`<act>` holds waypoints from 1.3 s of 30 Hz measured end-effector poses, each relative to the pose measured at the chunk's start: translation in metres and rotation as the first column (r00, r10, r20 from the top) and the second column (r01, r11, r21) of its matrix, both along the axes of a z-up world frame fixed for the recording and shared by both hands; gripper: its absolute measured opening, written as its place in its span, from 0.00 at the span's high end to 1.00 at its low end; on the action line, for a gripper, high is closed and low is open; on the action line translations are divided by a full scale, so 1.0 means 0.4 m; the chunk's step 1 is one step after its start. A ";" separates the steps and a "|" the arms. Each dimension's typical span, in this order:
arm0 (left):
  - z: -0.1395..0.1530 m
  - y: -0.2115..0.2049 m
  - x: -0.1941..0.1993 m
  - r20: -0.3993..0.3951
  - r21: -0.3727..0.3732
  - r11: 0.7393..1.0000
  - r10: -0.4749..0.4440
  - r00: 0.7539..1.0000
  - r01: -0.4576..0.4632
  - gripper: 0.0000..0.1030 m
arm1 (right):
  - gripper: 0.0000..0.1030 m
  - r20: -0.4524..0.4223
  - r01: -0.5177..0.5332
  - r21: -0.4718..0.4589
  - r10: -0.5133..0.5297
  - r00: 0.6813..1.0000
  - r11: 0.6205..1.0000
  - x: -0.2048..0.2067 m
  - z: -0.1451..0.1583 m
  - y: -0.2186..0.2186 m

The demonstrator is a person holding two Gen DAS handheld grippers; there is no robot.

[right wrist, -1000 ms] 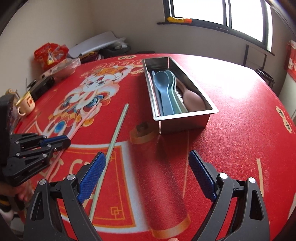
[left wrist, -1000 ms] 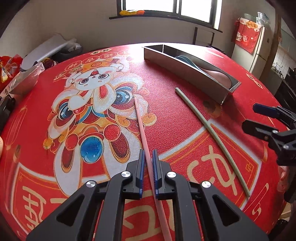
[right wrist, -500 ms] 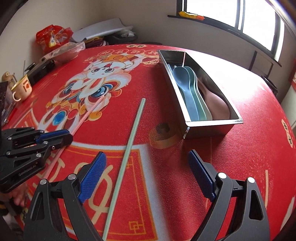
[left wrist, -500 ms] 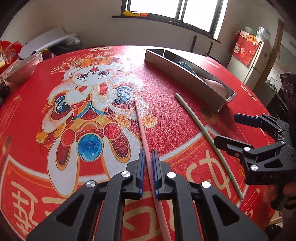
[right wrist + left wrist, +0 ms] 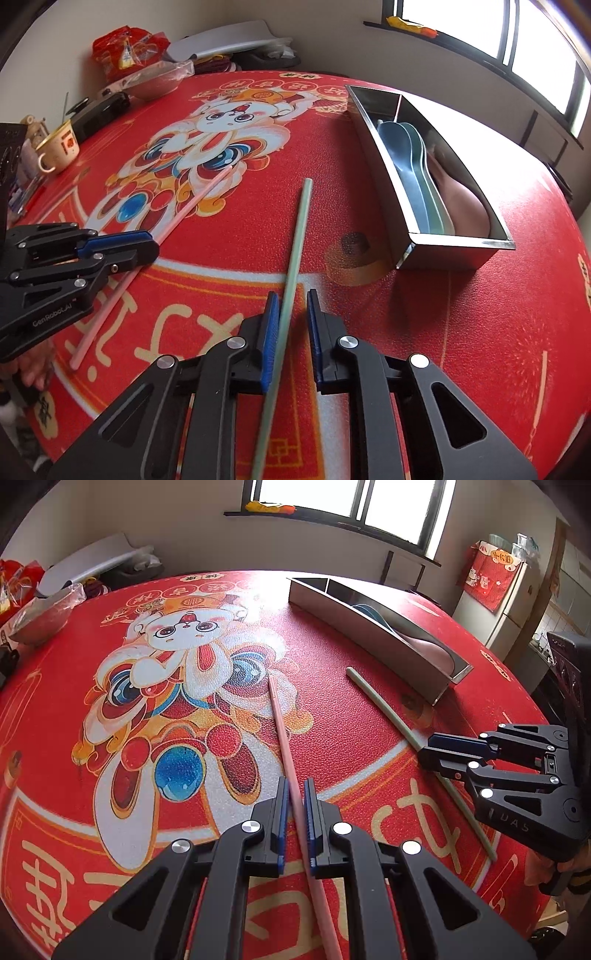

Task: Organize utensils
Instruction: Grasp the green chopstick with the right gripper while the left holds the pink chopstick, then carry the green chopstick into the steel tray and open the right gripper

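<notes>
- Left gripper [image 5: 295,794]: lower centre of the left wrist view. Jaws are narrow, set on either side of the pink chopstick [image 5: 284,738]. Pad contact cannot be confirmed; a thin gap shows on each side.
- Pink chopstick: lies flat on the red tablecloth [image 5: 332,646], running from the bottom centre up to mid-frame, with its far end on the cartoon print.
- Right gripper [image 5: 290,306]: lower centre of the right wrist view. Jaws are narrowed around the green chopstick [image 5: 295,251]; the stick lies against the left pad, and a gap remains at the right pad.
- Green chopstick: lies flat on the tablecloth, running from the bottom of the frame up to centre, near the metal tray [image 5: 458,242].
- Metal tray: right of centre in the right wrist view. It holds a blue spoon [image 5: 399,147], a green spoon [image 5: 424,155] and a pink spoon [image 5: 465,199], stacked side by side.
- Mug [image 5: 59,147]: far left, at the table edge.
</notes>
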State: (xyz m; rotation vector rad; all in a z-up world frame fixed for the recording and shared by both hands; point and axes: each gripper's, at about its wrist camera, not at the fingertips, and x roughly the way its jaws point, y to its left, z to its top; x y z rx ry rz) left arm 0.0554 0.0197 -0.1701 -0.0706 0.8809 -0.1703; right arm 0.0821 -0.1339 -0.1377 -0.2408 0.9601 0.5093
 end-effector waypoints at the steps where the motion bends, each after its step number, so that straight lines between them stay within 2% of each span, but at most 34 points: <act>1: 0.000 0.000 0.000 0.000 0.001 1.000 0.000 1.000 0.000 0.91 | 0.90 -0.004 0.005 0.005 -0.005 1.000 1.000 0.002 0.000 -0.013; 7: 0.000 -0.003 -0.001 0.002 0.006 1.000 -0.004 1.000 0.004 0.91 | 0.91 -0.014 0.011 0.032 -0.011 1.000 0.999 0.008 -0.002 -0.064; 19: 0.000 -0.006 -0.001 0.003 0.011 1.000 -0.004 1.000 0.004 0.91 | 0.91 0.041 -0.017 -0.025 0.018 0.999 1.000 0.007 -0.003 -0.027; 24: 0.001 -0.011 -0.002 0.004 0.022 1.000 -0.004 1.000 0.004 0.91 | 0.93 0.040 -0.015 0.032 0.014 0.999 0.999 0.006 -0.005 -0.044; 32: 0.003 -0.012 -0.004 0.009 0.021 1.000 -0.001 1.000 0.001 0.95 | 0.94 0.080 -0.044 0.043 0.041 0.996 0.998 -0.019 0.006 -0.042; 39: 0.025 0.006 -0.027 0.072 0.004 0.999 0.033 0.997 -0.033 0.95 | 0.94 0.083 -0.018 0.116 0.008 0.997 0.993 -0.014 0.020 -0.076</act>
